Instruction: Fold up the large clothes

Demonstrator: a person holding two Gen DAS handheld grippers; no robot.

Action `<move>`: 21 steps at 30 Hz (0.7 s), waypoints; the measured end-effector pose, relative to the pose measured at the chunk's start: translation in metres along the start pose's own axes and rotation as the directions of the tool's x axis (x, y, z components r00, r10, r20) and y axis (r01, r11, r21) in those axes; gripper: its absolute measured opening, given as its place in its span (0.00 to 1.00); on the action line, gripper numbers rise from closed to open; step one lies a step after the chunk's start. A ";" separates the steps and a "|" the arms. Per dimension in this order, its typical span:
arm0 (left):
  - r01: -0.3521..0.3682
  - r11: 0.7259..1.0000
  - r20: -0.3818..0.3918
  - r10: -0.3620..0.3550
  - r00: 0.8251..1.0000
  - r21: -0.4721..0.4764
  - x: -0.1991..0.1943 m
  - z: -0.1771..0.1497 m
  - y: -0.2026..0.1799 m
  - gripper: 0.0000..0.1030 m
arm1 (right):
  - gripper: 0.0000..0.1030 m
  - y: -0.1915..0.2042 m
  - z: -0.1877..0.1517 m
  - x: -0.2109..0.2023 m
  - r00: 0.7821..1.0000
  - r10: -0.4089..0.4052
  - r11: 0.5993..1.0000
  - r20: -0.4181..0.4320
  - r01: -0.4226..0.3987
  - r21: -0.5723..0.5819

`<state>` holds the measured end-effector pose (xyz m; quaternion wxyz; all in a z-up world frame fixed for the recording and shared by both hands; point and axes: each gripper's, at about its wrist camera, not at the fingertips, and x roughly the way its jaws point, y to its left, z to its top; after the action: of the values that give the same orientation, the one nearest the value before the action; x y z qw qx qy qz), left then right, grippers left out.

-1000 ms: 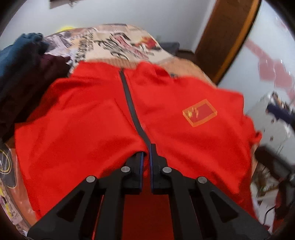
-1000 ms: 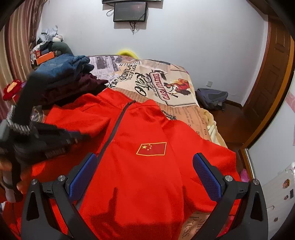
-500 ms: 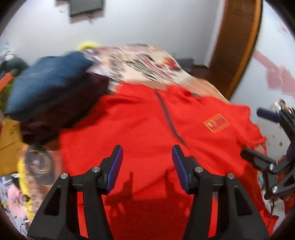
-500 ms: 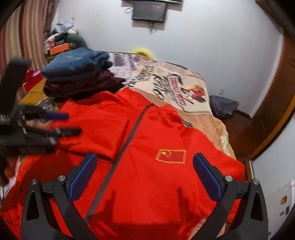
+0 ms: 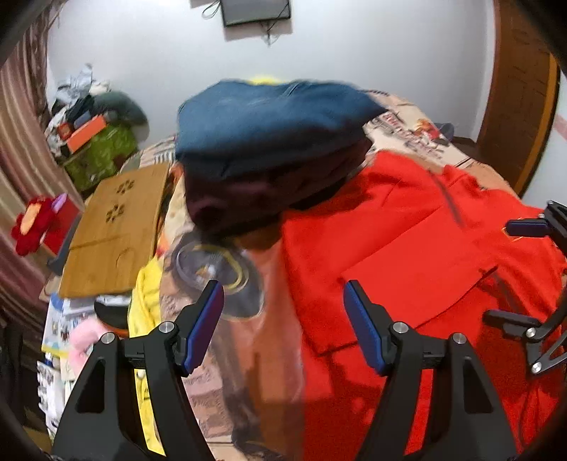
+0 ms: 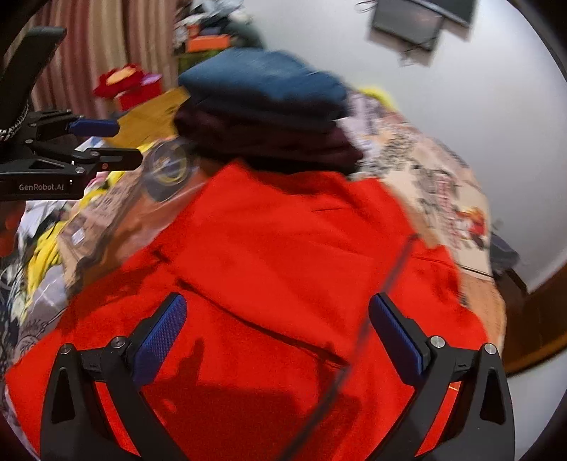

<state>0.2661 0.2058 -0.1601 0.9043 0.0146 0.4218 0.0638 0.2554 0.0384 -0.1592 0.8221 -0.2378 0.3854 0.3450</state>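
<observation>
- Left wrist view showed the left gripper (image 5: pixel 283 324) with its blue-padded jaws apart and opening, nothing between them; beneath the gap lay printed bedspread (image 5: pixel 244 361) rather than cloth.
- From that camera, the red zip jacket (image 5: pixel 418 255) spread flat on the bed from about 1 o'clock round to 5 o'clock, one sleeve folded across its front, its left edge just under the right-hand finger.
- At 12 o'clock a stack of folded clothes (image 5: pixel 273 142), blue denim over dark maroon, overlapped the jacket's far edge.
- Only this view took in the bamboo lap tray (image 5: pixel 113 227) at 9 o'clock, the heap of boxes (image 5: pixel 88 131) at 10 o'clock, and the wall-mounted screen (image 5: pixel 255 10) squarely at 12 o'clock.
- At 3 o'clock the other tool's fingers entered, spread over the jacket.
- Right wrist view showed the right gripper (image 6: pixel 280 340) released, jaws wide, hanging over the middle of the jacket (image 6: pixel 283 248) without touching it that I could tell.
- From here the jacket filled the lower half, and its dark zip (image 6: pixel 386 283) ran from 2 o'clock down toward 6 o'clock.
- This camera alone showed the left tool's side, at 9 o'clock, with white lettering on its body, and striped curtains (image 6: pixel 106 42) at 11 o'clock.
- Both views were blurred.
</observation>
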 end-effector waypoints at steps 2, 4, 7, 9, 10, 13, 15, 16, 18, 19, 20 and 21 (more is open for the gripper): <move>0.003 1.000 -0.021 -0.003 1.000 -0.016 0.007 -0.009 0.009 0.67 | 0.98 0.011 0.003 0.014 0.999 0.028 0.999 -0.028 -0.028 -0.016; -0.002 1.000 -0.036 0.001 0.999 -0.025 0.011 -0.016 0.014 0.67 | 0.96 0.019 0.006 0.027 0.998 0.040 0.999 -0.055 -0.042 -0.029; -0.001 0.999 -0.067 -0.001 0.998 -0.035 0.021 -0.027 0.019 0.67 | 0.86 0.033 0.008 0.046 0.993 0.059 0.997 -0.100 -0.065 -0.052; 0.007 0.999 -0.094 -0.011 0.995 -0.044 0.030 -0.034 0.021 0.67 | 0.79 0.039 0.008 0.056 0.990 0.064 0.995 -0.126 -0.073 -0.070; 0.008 0.999 -0.104 -0.012 0.994 -0.046 0.034 -0.037 0.020 0.67 | 0.74 0.041 0.006 0.062 0.988 0.064 0.994 -0.139 -0.075 -0.080; 0.009 0.999 -0.139 -0.016 0.990 -0.053 0.047 -0.047 0.019 0.67 | 0.51 0.042 0.006 0.072 0.985 0.063 0.994 -0.159 -0.076 -0.081; 0.022 0.998 -0.159 -0.031 0.987 -0.059 0.056 -0.053 0.017 0.67 | 0.45 0.039 0.006 0.074 0.984 0.092 0.993 -0.155 -0.102 -0.056; 0.027 0.998 -0.166 -0.037 0.985 -0.064 0.059 -0.056 0.016 0.67 | 0.37 0.036 0.006 0.072 0.985 0.101 0.993 -0.141 -0.109 -0.046; 0.045 0.996 -0.188 -0.058 0.981 -0.071 0.068 -0.060 0.011 0.67 | 0.21 0.032 0.007 0.067 0.983 0.133 0.990 -0.127 -0.137 -0.022; 0.051 0.996 -0.196 -0.065 0.978 -0.071 0.071 -0.062 0.008 0.67 | 0.14 0.030 0.008 0.065 0.982 0.147 0.989 -0.120 -0.149 -0.006; 0.058 0.996 -0.208 -0.071 0.976 -0.069 0.075 -0.063 0.004 0.67 | 0.13 0.028 0.010 0.063 0.982 0.153 0.988 -0.108 -0.153 0.008; 0.062 0.996 -0.218 -0.075 0.973 -0.065 0.080 -0.065 0.000 0.67 | 0.10 0.027 0.011 0.061 0.984 0.150 0.989 -0.099 -0.149 0.011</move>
<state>0.2670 0.2146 -0.2624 0.8537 -0.0331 0.5177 0.0457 0.2690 0.0864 -0.2047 0.7742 -0.2234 0.4432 0.3928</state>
